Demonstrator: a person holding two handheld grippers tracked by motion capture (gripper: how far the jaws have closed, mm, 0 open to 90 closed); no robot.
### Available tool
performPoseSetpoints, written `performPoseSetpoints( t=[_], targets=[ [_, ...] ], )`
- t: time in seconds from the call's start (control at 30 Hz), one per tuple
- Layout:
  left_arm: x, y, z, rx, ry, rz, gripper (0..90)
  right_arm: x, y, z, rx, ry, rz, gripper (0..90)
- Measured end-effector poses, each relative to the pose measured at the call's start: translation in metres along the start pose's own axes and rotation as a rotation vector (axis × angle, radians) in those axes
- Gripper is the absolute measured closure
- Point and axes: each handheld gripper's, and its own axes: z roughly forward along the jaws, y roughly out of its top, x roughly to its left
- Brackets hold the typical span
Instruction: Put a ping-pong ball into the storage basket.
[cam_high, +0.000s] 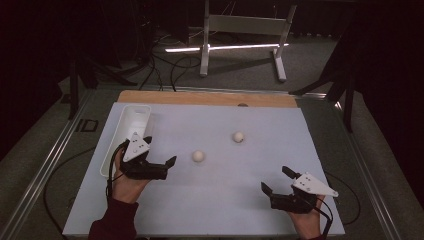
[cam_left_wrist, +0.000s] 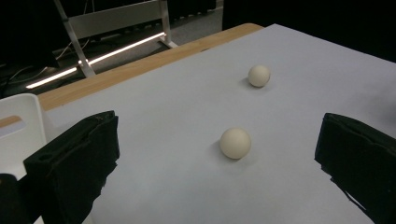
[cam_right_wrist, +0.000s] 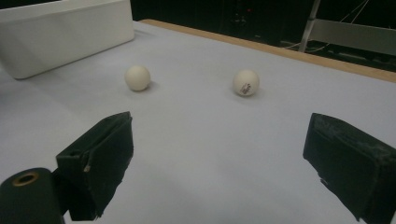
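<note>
A dark room is seen, its walls lost in shadow across the upper part of the frame. Grey carpet floor is laid beyond the tabletop, whose pale sheet is edged at the far side by a wooden strip. At upper centre a white metal frame is stood on two legs, and a bright strip of light is cast beneath it. Black cables are trailed over the floor at upper left.

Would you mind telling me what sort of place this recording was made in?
Probably a lab or recording workspace, dimly lit: a white work board holding two small balls and a white bin, cables on the carpeted floor, and a white metal stand behind.
</note>
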Motion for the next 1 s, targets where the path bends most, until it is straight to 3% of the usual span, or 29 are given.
performPoseSetpoints(
  t=[0.37,1.0],
  targets=[
    [-0.004,0.002,0.015,0.016,0.004,0.008,0.3,0.001,-0.001,0.001,0.004,0.0,-0.007,7.9],
    [-0.011,0.007,0.04,0.049,-0.031,0.027,0.3,0.002,-0.003,0.004,0.017,0.003,-0.015,7.9]
  ],
)
